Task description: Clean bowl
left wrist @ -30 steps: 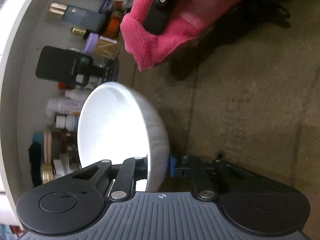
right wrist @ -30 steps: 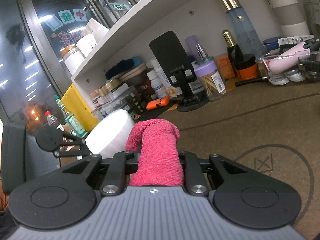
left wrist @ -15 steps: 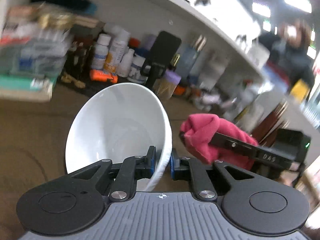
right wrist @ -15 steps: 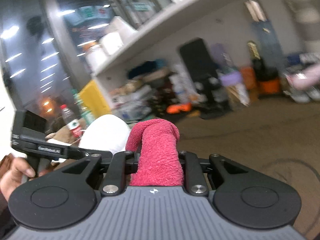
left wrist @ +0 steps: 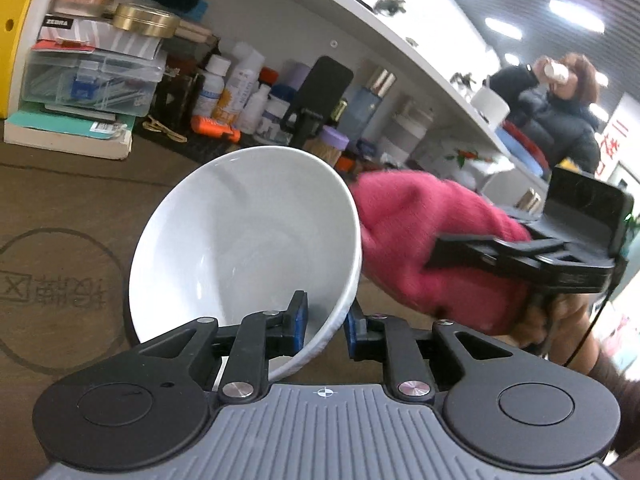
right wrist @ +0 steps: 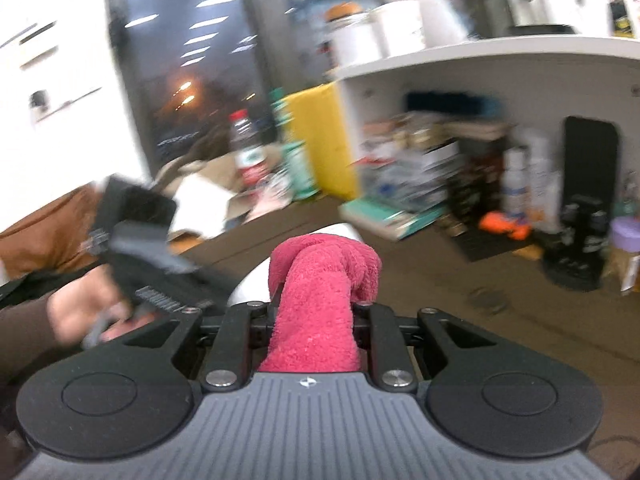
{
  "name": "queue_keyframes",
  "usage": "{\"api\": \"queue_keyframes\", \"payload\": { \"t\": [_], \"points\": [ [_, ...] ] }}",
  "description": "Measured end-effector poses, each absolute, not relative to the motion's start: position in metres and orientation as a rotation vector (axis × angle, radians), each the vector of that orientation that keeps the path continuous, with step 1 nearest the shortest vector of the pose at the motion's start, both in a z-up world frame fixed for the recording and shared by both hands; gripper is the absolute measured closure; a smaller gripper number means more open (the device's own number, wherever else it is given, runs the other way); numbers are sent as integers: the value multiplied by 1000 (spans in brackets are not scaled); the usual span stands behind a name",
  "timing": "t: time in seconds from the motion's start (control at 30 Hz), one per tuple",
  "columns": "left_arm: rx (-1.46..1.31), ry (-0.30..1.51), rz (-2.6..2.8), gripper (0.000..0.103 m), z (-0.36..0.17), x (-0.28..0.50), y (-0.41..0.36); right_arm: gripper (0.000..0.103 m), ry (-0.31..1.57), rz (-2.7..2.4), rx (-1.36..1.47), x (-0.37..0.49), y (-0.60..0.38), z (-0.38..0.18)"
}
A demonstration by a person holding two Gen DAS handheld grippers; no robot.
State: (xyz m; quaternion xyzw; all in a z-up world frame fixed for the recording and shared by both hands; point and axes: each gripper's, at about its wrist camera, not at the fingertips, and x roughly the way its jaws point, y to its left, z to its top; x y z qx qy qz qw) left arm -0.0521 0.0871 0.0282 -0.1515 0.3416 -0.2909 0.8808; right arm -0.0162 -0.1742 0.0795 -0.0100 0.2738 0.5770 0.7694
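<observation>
A white bowl [left wrist: 248, 240] hangs tilted above the brown table, its hollow facing the left wrist camera. My left gripper [left wrist: 325, 326] pinches the near rim, one blue pad inside and one outside; its jaws are opening slightly, with the rim still between them. A pink towel [left wrist: 420, 240] bulges just past the bowl's right edge. In the right wrist view the same towel [right wrist: 320, 300] is rolled up, and my right gripper [right wrist: 316, 316] is shut on it. Behind it shows a sliver of the bowl [right wrist: 256, 284]. A hand [right wrist: 80, 308] holds the blurred left gripper there.
Under a white shelf [left wrist: 400, 40] stand several bottles [left wrist: 236, 96], a black phone stand [left wrist: 320, 92], a purple-lidded jar [left wrist: 330, 140] and stacked boxes [left wrist: 88, 80]. A person in a dark jacket [left wrist: 556, 120] stands at the back right. The brown table mat [left wrist: 60, 260] lies below.
The left wrist has rolled, so the bowl and shelf went from sideways to upright. The towel has come close to the bowl's right rim. The right view swung left and rose.
</observation>
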Motion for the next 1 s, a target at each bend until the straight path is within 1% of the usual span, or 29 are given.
{"api": "queue_keyframes", "payload": {
  "t": [0.13,0.23,0.37,0.47,0.63,0.67,0.7,0.73,0.77,0.8,0.87,0.93,0.97,1.0],
  "points": [
    [-278,719,-629,80,26,-61,88,82,678,1305,51,-15,-178,75],
    [-261,725,-634,80,25,-65,88,82,690,1252,91,0,-172,66],
    [-239,735,-619,80,25,-64,92,82,662,1217,218,27,-169,62],
    [-221,752,-623,77,23,-64,92,82,619,1181,305,45,-172,65],
    [-209,765,-617,73,21,-63,90,82,625,1107,303,61,-165,57],
    [-206,764,-604,70,21,-63,90,82,636,1101,281,59,-162,51],
    [-194,763,-587,69,22,-62,88,82,642,1100,274,58,-161,48],
    [-155,763,-568,66,22,-61,85,82,649,1099,274,57,-162,44],
    [-75,770,-534,60,22,-60,77,82,656,1096,269,54,-164,40],
    [-17,778,-509,58,21,-58,72,82,661,1096,266,52,-166,38],
    [145,796,-463,45,19,-54,58,82,674,1096,278,51,-172,32],
    [247,801,-440,39,17,-52,49,82,682,1093,285,51,-174,27],
    [300,801,-433,32,18,-51,45,82,685,1092,287,52,-173,25],
    [353,801,-426,31,18,-50,41,82,690,1093,294,54,-173,22]
  ]
}}
